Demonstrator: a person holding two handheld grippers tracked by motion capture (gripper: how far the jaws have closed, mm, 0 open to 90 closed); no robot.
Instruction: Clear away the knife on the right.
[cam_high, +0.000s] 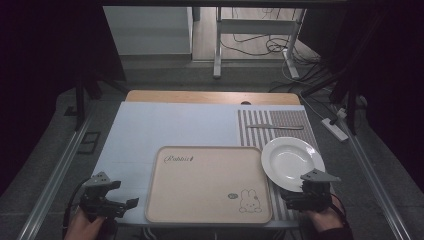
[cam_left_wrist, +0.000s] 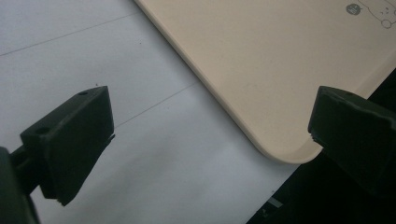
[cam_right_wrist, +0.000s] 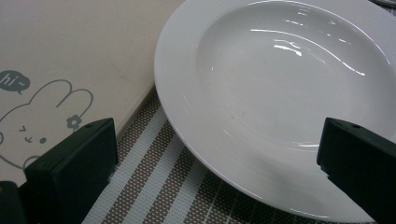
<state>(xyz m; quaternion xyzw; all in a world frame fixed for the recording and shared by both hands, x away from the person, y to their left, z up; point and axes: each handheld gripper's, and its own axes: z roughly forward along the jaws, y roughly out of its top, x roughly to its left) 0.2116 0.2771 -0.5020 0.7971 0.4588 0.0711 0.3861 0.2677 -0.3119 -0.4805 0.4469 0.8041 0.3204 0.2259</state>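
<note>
Nothing looks done yet: the white plate (cam_high: 292, 163) sits on the striped mat (cam_high: 280, 121) beside the tray (cam_high: 207, 184) (bare), and the right gripper (cam_right_wrist: 217, 161) and left gripper (cam_left_wrist: 205, 140) both have jaws wide apart, holding nothing

Left gripper (cam_high: 131, 202): black body, grey three-cornered plate on top, dark cable trailing at the near left.
Right gripper (cam_high: 286, 199): black, same grey plate.
Jaws: two blocky matt-black pads with small screw holes.
Right sleeve (cam_high: 336, 234): dark cuff.
</note>
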